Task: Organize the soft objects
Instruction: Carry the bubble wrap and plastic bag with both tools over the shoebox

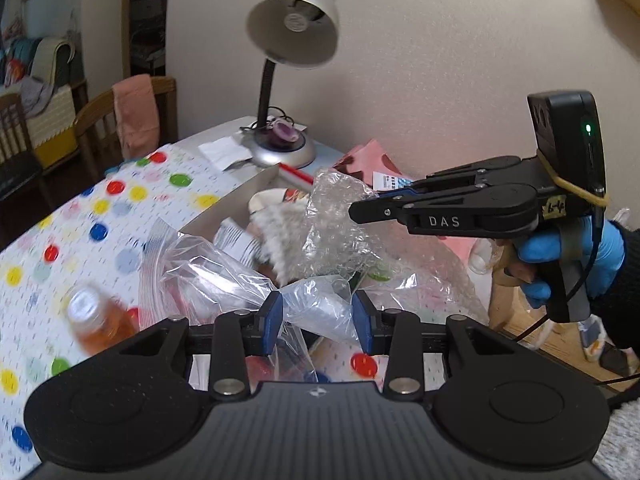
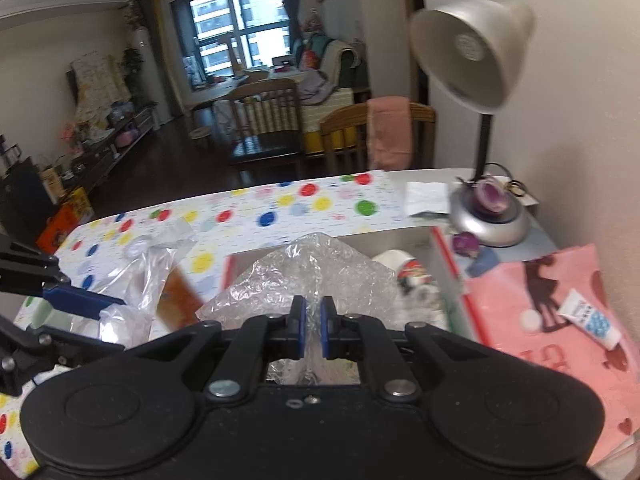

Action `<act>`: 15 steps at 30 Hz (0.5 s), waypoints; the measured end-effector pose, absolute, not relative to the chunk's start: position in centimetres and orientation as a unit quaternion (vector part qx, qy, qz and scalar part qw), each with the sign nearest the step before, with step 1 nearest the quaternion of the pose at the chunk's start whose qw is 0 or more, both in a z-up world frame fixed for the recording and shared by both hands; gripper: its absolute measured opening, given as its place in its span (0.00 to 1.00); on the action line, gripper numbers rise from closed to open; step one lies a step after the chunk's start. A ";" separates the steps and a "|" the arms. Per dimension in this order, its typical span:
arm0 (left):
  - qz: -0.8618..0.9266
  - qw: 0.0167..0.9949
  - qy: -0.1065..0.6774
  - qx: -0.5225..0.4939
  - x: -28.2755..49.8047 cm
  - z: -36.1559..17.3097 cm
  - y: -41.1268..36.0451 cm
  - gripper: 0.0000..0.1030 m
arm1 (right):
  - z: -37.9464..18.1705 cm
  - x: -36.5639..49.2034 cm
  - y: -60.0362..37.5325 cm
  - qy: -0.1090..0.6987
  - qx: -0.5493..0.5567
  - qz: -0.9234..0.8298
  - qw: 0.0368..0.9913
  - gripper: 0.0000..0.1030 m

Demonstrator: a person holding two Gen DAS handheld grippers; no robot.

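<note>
The bubble wrap was pinched by the right claw above the box, a clear bag was gripped by the left claw (nothing seemed stowed yet).

Black tongs with blue pads, blue glove, black sleeve.

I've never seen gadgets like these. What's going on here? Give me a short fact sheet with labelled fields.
Setting: table with a spotted tablecloth against a wall
Left gripper: closed on a clear plastic bag
Right gripper: pinching a sheet of bubble wrap
Who holds them: a person; a blue-gloved hand grips the right tool
Below the bubble wrap: open cardboard box with items inside
Nearby: silver desk lamp, pink bag, small tube
</note>
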State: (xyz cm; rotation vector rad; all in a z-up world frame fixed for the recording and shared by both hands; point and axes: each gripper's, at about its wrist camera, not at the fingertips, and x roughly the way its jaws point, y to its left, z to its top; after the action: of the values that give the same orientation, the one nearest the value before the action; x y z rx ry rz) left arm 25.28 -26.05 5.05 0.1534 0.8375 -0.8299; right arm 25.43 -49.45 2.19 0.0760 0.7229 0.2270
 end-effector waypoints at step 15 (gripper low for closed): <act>-0.376 0.827 0.400 0.121 29.9 0.7 -35.0 0.36 | -1.6 33.0 -54.7 0.377 0.057 0.087 0.920 0.06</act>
State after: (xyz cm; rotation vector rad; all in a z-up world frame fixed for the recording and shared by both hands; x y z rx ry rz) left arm 29.90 -35.02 0.70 0.2566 0.8500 -0.7983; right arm 33.01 -54.66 -1.65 0.1176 0.7754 0.1788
